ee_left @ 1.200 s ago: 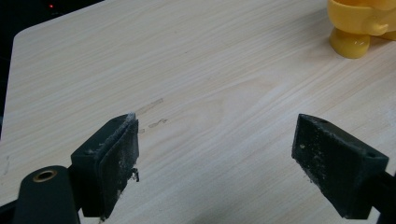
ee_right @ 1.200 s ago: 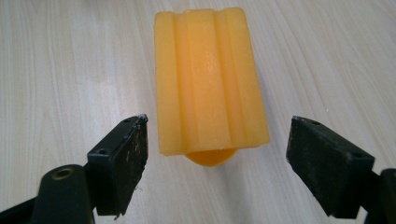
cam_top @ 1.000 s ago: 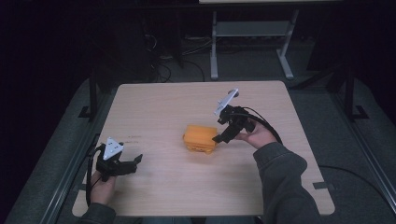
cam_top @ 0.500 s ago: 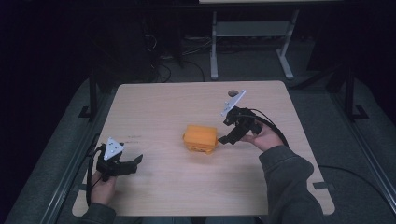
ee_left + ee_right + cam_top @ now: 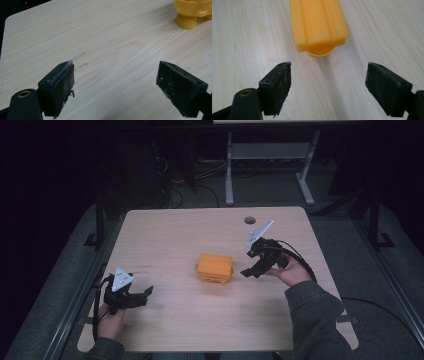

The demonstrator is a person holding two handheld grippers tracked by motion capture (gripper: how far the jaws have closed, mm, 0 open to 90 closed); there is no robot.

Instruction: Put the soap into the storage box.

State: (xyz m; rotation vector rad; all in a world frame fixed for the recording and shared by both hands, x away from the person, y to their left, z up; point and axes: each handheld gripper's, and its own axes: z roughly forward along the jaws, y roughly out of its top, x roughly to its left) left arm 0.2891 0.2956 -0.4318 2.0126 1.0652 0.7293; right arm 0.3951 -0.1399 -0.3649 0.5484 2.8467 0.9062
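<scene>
An orange-yellow plastic block [image 5: 215,268] with rounded feet lies near the middle of the wooden table [image 5: 190,230]. My right gripper [image 5: 248,271] is just to its right, jaws open, nothing between them; in the right gripper view the block [image 5: 318,25] lies ahead of the open jaws, apart from them. My left gripper [image 5: 146,291] rests near the table's front left, open and holding nothing. In the left gripper view a corner of the block [image 5: 192,11] shows at the top right, far from the jaws.
A small dark round hole [image 5: 250,220] sits in the tabletop at the back right. Behind the table stands a grey metal frame [image 5: 265,165] on a dark floor with cables. Cables trail from both grippers.
My right gripper has drawn back to the right, away from the orange block, which stays put. The left gripper has barely moved.
</scene>
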